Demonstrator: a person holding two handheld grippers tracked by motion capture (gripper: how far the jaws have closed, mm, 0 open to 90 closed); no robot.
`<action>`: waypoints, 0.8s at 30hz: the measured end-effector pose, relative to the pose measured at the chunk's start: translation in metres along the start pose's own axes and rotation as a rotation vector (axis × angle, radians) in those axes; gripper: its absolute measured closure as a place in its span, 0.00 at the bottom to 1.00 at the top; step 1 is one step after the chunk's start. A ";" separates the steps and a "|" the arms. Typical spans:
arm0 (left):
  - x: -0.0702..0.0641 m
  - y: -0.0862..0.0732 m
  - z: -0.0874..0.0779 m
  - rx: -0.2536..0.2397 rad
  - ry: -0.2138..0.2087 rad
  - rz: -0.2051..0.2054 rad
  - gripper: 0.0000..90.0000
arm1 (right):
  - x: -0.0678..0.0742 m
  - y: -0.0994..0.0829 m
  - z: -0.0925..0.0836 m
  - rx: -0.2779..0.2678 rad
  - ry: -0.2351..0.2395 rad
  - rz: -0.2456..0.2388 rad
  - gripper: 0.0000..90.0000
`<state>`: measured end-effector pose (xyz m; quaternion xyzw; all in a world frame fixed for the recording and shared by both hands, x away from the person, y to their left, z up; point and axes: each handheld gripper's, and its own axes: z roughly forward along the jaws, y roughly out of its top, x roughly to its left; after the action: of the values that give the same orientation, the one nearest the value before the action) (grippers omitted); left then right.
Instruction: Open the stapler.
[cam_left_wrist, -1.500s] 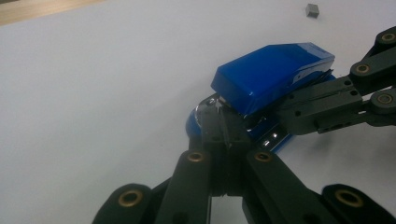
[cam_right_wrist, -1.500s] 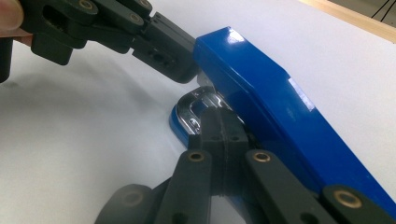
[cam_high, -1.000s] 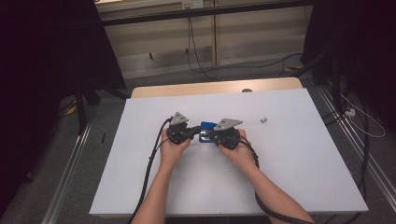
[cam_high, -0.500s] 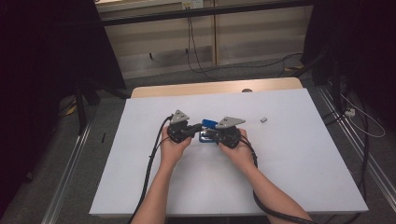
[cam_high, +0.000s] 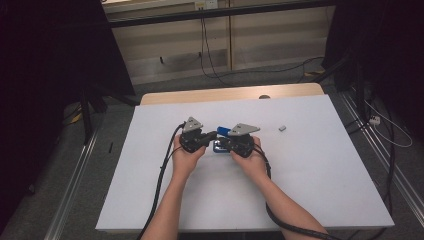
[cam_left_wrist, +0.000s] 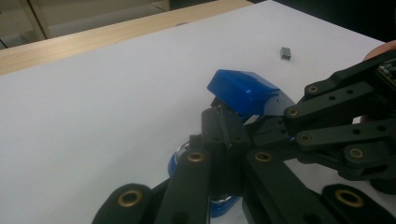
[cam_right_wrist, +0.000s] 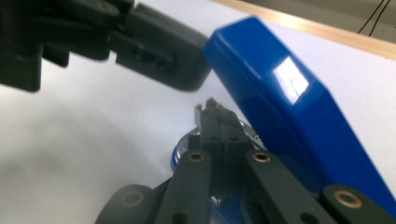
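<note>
- Small grey object (cam_high: 282, 128) on the white table (cam_high: 325, 170), well apart from the grippers: too small to identify from above or in the left gripper view (cam_left_wrist: 285, 52).
- Blue object (cam_high: 223, 131) between the grippers, largely covered from above by the left gripper (cam_high: 210, 136) and right gripper (cam_high: 222, 141); full shape unclear.
- In the left gripper view, lower blue part (cam_left_wrist: 175, 161) mostly hidden behind the black jaws; what the closed tips pinch, undeterminable.
- In the right gripper view, blue lid (cam_right_wrist: 289, 107) cut off at the right and bottom edges, near part blurred.
- Round base (cam_right_wrist: 180, 151) there barely visible behind the jaws.
- Both forearms cut off by the high view's bottom edge.
</note>
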<state>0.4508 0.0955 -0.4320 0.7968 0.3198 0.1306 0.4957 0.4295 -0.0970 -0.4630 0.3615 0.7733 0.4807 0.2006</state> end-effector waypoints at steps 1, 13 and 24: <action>0.000 0.000 0.000 -0.005 -0.003 -0.001 1.00 | 0.000 0.001 0.000 -0.009 -0.012 0.002 1.00; 0.001 -0.004 0.004 0.007 -0.001 -0.005 1.00 | -0.002 0.000 -0.002 -0.034 -0.042 0.007 1.00; 0.002 -0.011 0.013 0.023 0.011 -0.016 1.00 | -0.003 0.000 -0.005 -0.030 -0.045 -0.010 1.00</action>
<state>0.4551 0.0913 -0.4477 0.7992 0.3300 0.1273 0.4860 0.4278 -0.1020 -0.4606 0.3651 0.7633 0.4829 0.2258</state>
